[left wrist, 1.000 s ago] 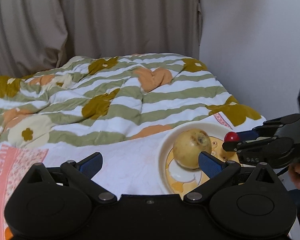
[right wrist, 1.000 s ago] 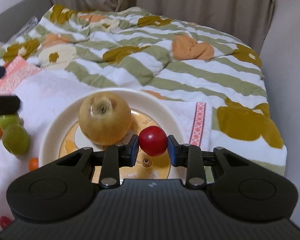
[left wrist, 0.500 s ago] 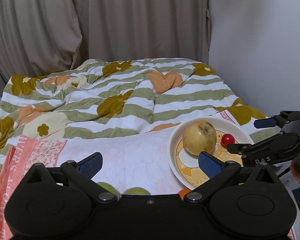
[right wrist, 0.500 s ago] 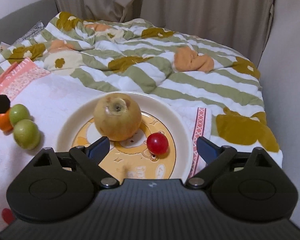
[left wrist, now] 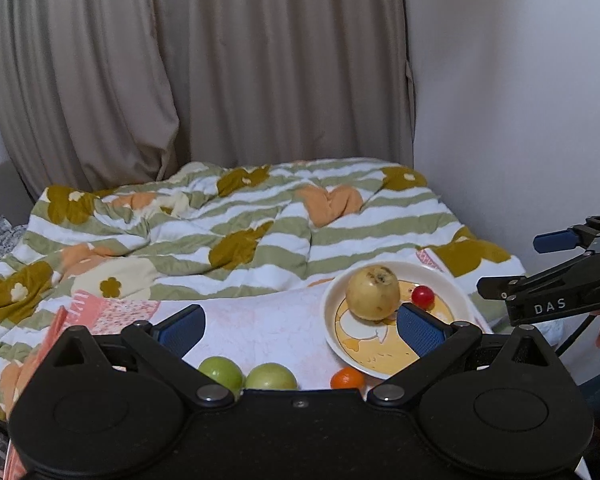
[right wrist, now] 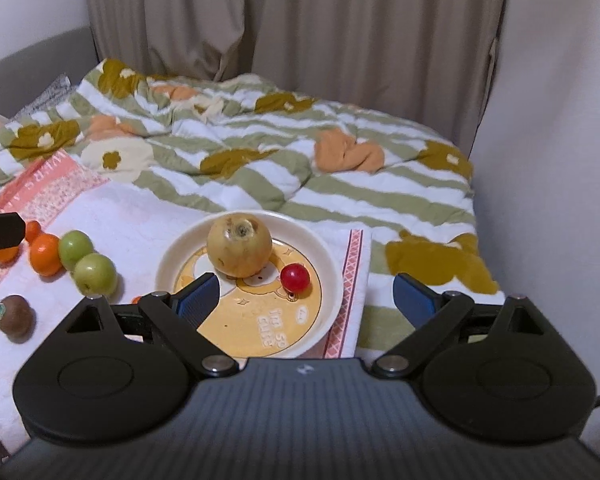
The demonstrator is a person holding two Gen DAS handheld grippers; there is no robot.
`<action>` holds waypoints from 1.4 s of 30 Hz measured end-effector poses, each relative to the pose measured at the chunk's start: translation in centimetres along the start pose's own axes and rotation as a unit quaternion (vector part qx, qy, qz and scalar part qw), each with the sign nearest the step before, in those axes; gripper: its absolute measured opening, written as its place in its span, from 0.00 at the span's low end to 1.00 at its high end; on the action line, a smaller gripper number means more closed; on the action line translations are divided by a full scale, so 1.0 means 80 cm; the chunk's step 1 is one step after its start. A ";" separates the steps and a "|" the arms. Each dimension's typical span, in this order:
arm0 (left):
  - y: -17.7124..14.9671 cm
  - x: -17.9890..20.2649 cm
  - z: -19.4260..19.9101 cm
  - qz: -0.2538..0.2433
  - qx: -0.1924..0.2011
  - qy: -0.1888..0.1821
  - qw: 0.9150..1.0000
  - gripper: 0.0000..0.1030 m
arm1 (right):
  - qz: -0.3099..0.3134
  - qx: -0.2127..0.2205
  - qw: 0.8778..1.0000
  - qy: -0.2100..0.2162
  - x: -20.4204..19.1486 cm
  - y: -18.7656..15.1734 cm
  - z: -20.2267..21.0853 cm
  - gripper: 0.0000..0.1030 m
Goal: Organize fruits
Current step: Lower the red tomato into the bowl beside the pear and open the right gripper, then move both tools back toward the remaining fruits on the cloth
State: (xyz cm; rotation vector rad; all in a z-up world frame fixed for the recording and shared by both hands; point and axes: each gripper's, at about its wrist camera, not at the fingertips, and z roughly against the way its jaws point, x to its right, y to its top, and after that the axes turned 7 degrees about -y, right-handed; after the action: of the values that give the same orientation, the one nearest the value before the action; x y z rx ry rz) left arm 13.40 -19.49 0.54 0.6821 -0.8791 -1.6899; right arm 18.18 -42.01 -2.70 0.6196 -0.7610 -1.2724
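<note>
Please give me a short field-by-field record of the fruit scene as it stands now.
plate: holds yellow pear and red cherry tomato
off plate, on white towel: two green fruits, oranges, brown kiwi
left gripper: jaws open, holding nothing
right gripper: jaws open, holding nothing, above the plate's near side
backdrop: striped floral quilt, curtain

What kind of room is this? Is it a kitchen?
Probably a bedroom, not a kitchen. The plate of fruit sits on a white towel spread over a bed with a flowery striped quilt, and long beige curtains hang behind it.
</note>
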 end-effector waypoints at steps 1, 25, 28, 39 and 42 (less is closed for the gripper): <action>-0.002 0.001 0.010 0.003 0.004 0.000 1.000 1.00 | -0.001 0.005 1.000 -0.001 0.001 -0.001 0.011 1.00; -0.106 -0.082 0.130 0.022 -0.011 0.047 0.999 1.00 | -0.056 0.002 0.998 0.012 -0.082 -0.045 0.143 1.00; -0.118 -0.101 0.124 0.012 -0.024 0.026 0.999 1.00 | -0.066 -0.015 0.998 -0.004 -0.111 -0.058 0.141 1.00; -0.156 -0.162 0.088 -0.060 -0.041 -0.054 0.996 0.99 | -0.105 -0.046 0.993 -0.028 -0.194 -0.107 0.127 1.00; -0.163 -0.175 0.069 -0.078 -0.049 -0.081 0.992 0.98 | -0.114 -0.051 0.992 -0.035 -0.212 -0.117 0.119 1.00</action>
State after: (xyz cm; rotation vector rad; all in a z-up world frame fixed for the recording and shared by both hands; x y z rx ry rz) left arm 5.79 -2.69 -6.91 0.5653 -0.8676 -1.9375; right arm 3.04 -27.16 -6.80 0.5924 -0.6917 -1.5407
